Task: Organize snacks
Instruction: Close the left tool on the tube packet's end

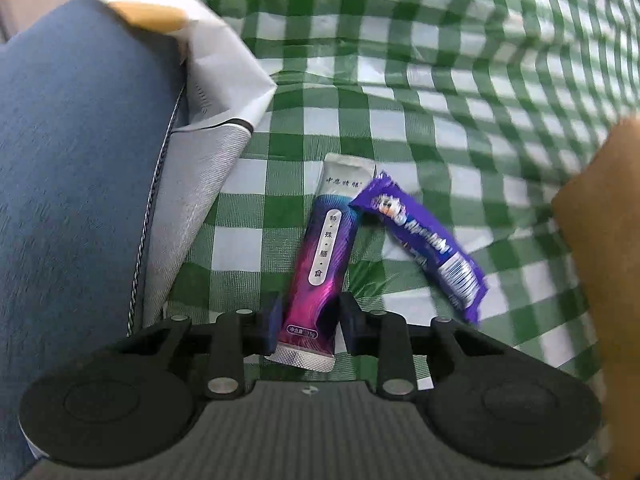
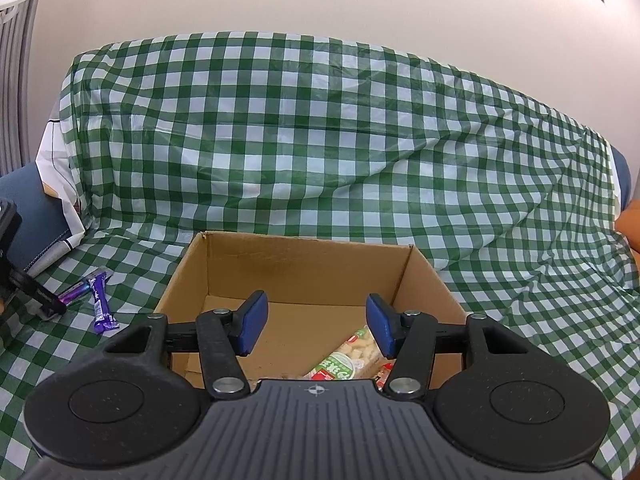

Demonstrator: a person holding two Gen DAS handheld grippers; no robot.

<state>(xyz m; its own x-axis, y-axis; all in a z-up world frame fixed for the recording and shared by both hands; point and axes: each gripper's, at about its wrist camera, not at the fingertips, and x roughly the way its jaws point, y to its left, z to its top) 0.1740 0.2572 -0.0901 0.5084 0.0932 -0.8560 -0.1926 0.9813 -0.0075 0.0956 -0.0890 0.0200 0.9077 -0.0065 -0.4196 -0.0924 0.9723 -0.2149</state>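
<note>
The left tongs (image 1: 308, 316) clamp the lower end of a slim purple-and-pink sachet (image 1: 324, 256) on the green-checked sofa cover (image 1: 440, 80), a purple candy bar (image 1: 432, 240) touching its upper end. Open cloth lies beyond. The right tongs (image 2: 316, 322) hang open and empty over the cardboard box (image 2: 304, 264), where a rice-cracker pack (image 2: 348, 356) lies.

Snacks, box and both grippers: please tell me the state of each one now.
Left gripper: closed on the pink sachet.
Pink sachet: gripped at its lower end.
Purple bar: lying loose on the checked cloth.
Right gripper: open, empty, over the box.
Cardboard box: open on top.
Rice cracker pack: lying inside the box.
</note>
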